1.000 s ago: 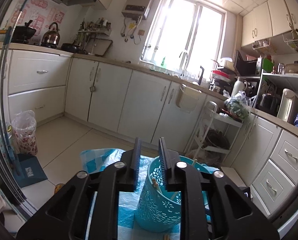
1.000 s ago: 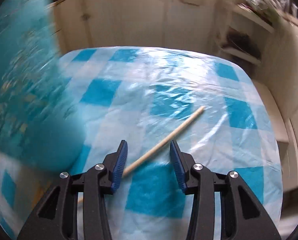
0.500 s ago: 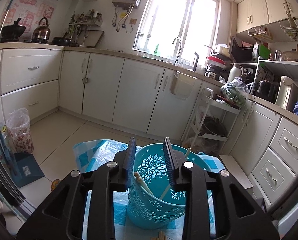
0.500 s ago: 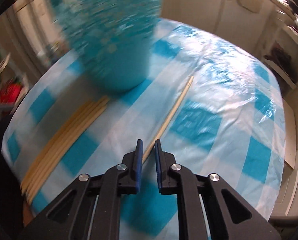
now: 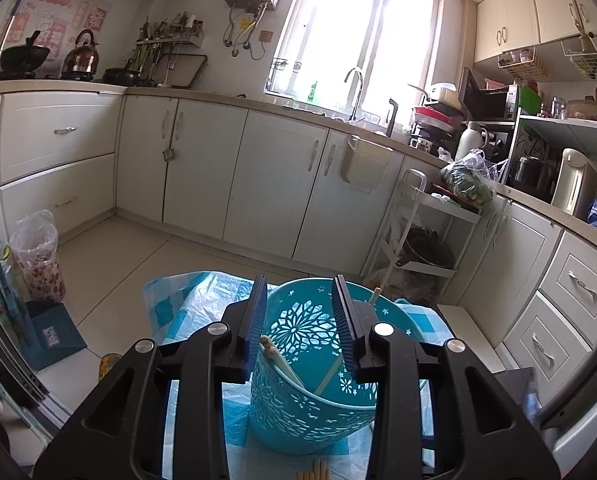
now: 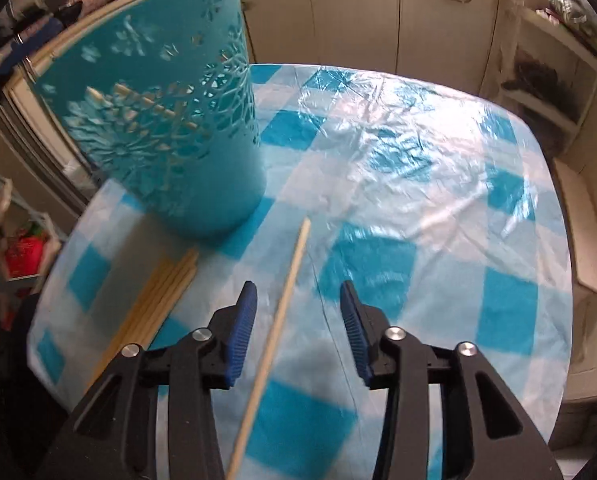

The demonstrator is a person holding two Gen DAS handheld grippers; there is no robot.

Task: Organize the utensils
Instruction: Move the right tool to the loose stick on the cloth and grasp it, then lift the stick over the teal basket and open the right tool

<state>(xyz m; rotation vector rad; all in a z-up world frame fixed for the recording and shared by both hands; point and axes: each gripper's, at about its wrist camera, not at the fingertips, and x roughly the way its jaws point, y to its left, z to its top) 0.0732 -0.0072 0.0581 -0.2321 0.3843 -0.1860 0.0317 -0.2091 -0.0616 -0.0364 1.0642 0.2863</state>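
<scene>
Left gripper (image 5: 300,328): low in the middle of the left view. Its jaws are opening, set a little apart. The near rim of the basket sits between the blue pads, and none of them seems to press on it.
Right gripper (image 6: 296,332): low in the middle of the right view, pointing down at the table. Its jaws are opening, with a gap between them. One chopstick runs through the gap and touches neither pad.
Basket (image 5: 298,412): blue, with cut-out flower holes. It stands on the cloth, low in the middle of the left view and at the upper left of the right view.
Sticks in basket (image 5: 282,364): only the left view looks down inside, where a few chopsticks lean on the wall. The right view shows one only through the holes.
Loose chopstick (image 6: 288,292): only the right view shows it whole. It lies on the cloth, slanting up from the bottom edge to just right of the basket's foot.
Pile (image 6: 154,304): more chopsticks lie side by side at the lower left of the right view, by the basket. The left view shows only their tips at its bottom edge.
Cloth (image 6: 418,184): blue and white squares, shiny, over the table.
Kitchen: only the left view shows the window (image 5: 358,32), white cupboards (image 5: 274,184) and kettle (image 5: 81,58).
</scene>
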